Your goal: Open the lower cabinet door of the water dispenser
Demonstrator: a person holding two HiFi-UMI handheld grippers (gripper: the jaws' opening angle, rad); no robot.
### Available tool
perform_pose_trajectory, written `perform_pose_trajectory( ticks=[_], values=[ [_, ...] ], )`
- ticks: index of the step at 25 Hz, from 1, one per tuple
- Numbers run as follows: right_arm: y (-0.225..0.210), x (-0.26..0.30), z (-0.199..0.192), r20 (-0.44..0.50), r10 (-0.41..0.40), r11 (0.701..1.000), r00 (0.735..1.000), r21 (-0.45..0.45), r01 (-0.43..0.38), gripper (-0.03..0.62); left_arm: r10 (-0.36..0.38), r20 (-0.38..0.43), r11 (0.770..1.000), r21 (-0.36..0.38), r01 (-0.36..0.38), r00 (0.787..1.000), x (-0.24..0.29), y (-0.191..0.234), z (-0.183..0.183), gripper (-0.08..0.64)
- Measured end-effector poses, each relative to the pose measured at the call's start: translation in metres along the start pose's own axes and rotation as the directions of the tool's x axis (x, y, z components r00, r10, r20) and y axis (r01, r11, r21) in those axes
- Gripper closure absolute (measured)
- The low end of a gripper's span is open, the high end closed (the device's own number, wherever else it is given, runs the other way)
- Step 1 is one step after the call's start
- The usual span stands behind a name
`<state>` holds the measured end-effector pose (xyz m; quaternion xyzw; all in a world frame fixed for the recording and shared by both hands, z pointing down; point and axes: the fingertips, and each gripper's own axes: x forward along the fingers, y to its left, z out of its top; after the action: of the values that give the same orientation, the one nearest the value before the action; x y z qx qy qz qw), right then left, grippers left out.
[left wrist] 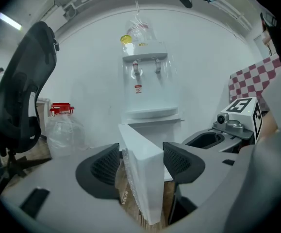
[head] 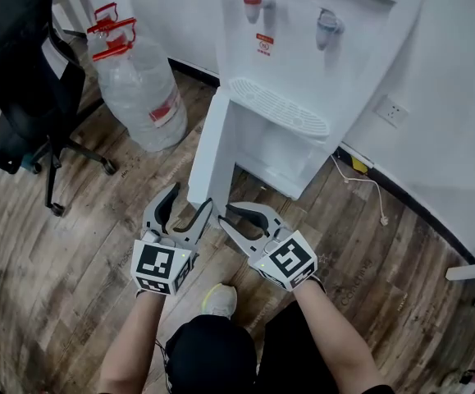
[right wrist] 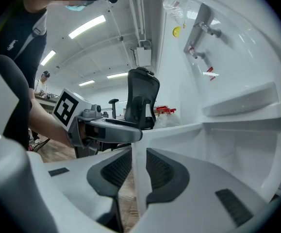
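Observation:
The white water dispenser (head: 303,48) stands against the wall, and its lower cabinet door (head: 208,146) is swung out towards me, so the hollow cabinet (head: 278,150) is exposed. My left gripper (head: 189,205) holds the door's free edge low down. In the left gripper view the thick door edge (left wrist: 145,178) fills the gap between the pads of the left gripper (left wrist: 141,164). My right gripper (head: 226,213) is just to the right on the same edge. In the right gripper view the thin door edge (right wrist: 136,198) sits tight between the ribbed pads of the right gripper (right wrist: 139,171).
A big clear water bottle (head: 139,89) with a red cap stands on the wooden floor left of the dispenser. A black office chair (head: 24,80) is further left. A wall socket (head: 393,112) and a loose white cable (head: 368,187) lie to the right. My shoe (head: 219,300) is below the grippers.

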<state>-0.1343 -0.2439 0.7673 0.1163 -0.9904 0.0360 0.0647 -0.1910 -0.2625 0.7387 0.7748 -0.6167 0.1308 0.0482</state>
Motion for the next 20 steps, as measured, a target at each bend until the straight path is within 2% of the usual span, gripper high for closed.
perform_pose_trajectory(
  ticks=[8,20],
  values=[
    [-0.002,0.018,0.006,0.005,-0.007,1.000,1.000,-0.001,0.007,0.537,0.063,-0.019,0.998,0.015,-0.063,0.998,-0.013,0.035,-0.006,0.288],
    [-0.005,0.036,0.005,0.009,0.003,1.000,1.000,0.019,-0.004,0.554,0.185,-0.020,0.983,0.005,-0.185,0.982,-0.025,0.098,-0.016,0.318]
  ],
)
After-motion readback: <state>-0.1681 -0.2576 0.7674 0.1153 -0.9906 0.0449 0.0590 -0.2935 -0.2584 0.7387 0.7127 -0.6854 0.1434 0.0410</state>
